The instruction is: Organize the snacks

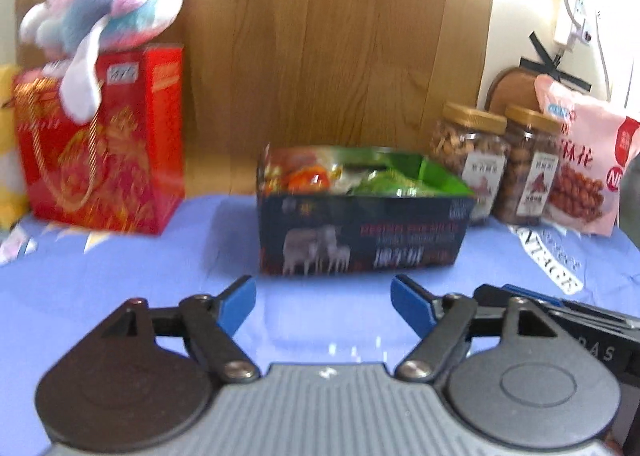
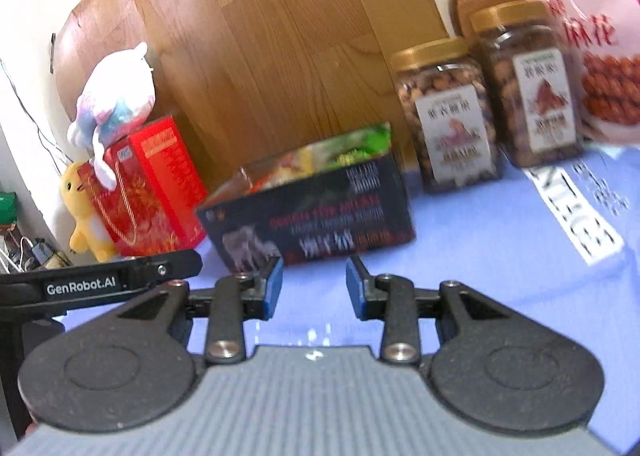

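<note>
Both hand-held grippers, left (image 1: 323, 302) and right (image 2: 314, 282), hover empty with jaws apart over the blue bench (image 1: 120, 296), facing the snack-filled dark box (image 1: 362, 242); jars (image 1: 468, 160) stand grouped beside it, seemingly awaiting sorting.

Open dark snack box (image 1: 362, 244) full of packets, beside two gold-lidded nut jars (image 1: 468, 160) and pink bag (image 1: 588, 172).

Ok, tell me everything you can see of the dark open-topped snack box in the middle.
The dark snack box looks like printed cardboard: navy front with pale animal figures and blurred red and white lettering, green inner flap. Its top is open and packed with orange, green and white wrapped snacks. It sits upright on the blue cloth, before the wooden board, apart from the red gift bag and the jars. Neither tongs touch it.
</note>
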Demonstrator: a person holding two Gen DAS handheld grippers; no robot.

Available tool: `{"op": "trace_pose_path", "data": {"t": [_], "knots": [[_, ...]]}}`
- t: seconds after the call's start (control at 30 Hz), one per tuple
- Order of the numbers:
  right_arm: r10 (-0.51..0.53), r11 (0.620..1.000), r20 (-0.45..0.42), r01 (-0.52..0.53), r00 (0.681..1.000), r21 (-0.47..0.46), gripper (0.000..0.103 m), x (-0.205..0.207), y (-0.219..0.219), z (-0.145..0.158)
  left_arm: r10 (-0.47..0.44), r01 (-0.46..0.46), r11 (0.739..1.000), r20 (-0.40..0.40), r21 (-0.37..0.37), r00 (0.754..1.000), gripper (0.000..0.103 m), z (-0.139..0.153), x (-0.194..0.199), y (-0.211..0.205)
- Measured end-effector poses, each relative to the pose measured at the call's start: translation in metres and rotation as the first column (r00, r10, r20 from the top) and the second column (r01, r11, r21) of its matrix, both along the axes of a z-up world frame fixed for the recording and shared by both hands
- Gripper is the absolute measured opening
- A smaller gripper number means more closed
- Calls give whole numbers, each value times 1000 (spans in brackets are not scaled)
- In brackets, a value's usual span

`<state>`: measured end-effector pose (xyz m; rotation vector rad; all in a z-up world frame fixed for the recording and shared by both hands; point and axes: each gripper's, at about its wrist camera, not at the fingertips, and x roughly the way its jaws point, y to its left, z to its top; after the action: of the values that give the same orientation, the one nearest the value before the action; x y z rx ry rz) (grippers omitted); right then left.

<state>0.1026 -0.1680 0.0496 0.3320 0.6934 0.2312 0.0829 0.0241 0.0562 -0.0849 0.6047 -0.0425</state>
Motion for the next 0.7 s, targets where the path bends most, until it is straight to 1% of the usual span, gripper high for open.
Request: {"op": "trace_pose_path", "data": {"t": [0.13,0.2,0.3,0.53,0.7], "knots": [[-2,1000,-17,2,1000,0,39,-17,-3,-6,30,-30,999,-24,19,999,84,-8,-17,-2],[-2,1000,-26,2,1000,5,39,-22,-4,-8,42,-42,999,-26,29,999,93,-11,-26,-2],[-3,1000,-29,3,1000,14,39,-28,-5,-8,65,-65,997,-15,50,998,99,-14,-37,-4],[5,1000,-8,-5,1000,9,40,-40,-4,-6,86,-85,992,-9,89,996,103,-20,-47,-11],[-6,1000,10,6,1000,0,45,-44,-4,-4,108,-108,986,9,127,994,103,-24,-51,-15]]}}
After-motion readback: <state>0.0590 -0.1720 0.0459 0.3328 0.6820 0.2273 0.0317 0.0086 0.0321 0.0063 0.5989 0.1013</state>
